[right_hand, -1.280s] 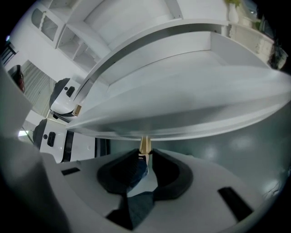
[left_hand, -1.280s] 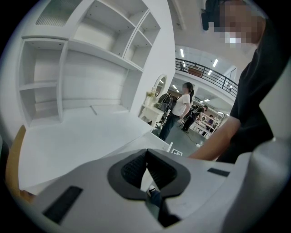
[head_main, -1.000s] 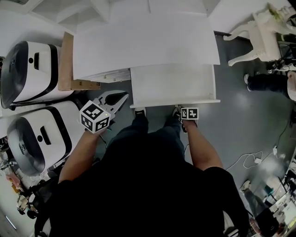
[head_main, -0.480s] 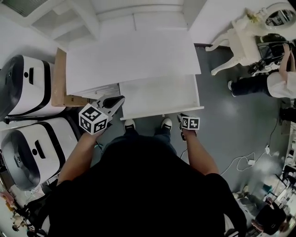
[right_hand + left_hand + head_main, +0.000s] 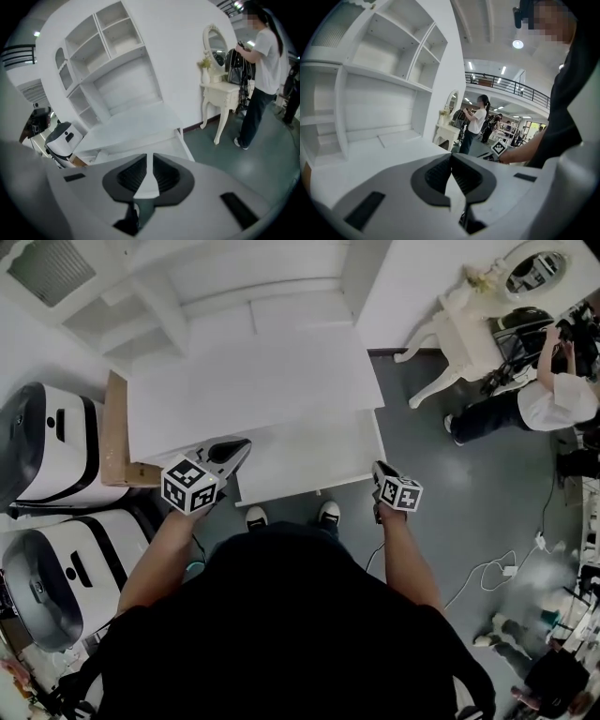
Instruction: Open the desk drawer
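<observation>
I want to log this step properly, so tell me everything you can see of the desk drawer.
The drawer is white, wide and shallow, seemingly painted wood. It stands pulled well out from under the desk top, level, its front edge above the person's shoes. Low side walls and a front panel frame a bare bottom; nothing shows inside, and no handle is visible.

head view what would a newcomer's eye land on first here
The big white desk fills the middle of the head view, its drawer pulled open. The left gripper and right gripper hang near the drawer's two front corners, the right one's jaws closing with nothing between them. At upper right a person in a white shirt stands by a white dressing table.
</observation>
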